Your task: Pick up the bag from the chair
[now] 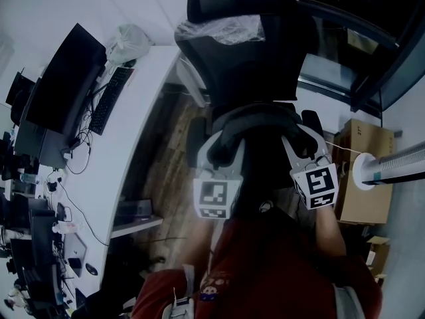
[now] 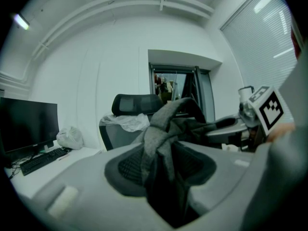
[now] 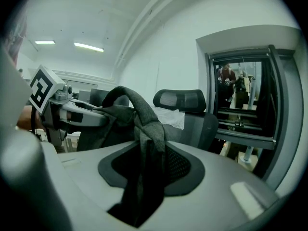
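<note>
Since the left gripper point(image 1: 219, 153) and the right gripper point(image 1: 307, 145) each have their jaws partly closed on only a bunched fold of the bag's grey fabric point(image 2: 161, 129), an uneven tug or a snag could pull a fold out and drop the bag point(image 1: 255, 121). In the head view it hangs between them, at 6 o'clock from the chair point(image 1: 246, 38). The dim picture hides its underside, so I cannot tell whether it is clear of the seat.

Holding a dark bag point(image 1: 255, 121) up between left gripper point(image 1: 219, 150) and right gripper point(image 1: 300, 138), just before a black chair point(image 1: 246, 52) with clear plastic point(image 1: 222, 28) over its back. Leftward, white worktop point(image 1: 136, 145) bearing monitor point(image 1: 63, 78) and keyboard point(image 1: 109, 98); rightward, cardboard box point(image 1: 364, 178).
</note>
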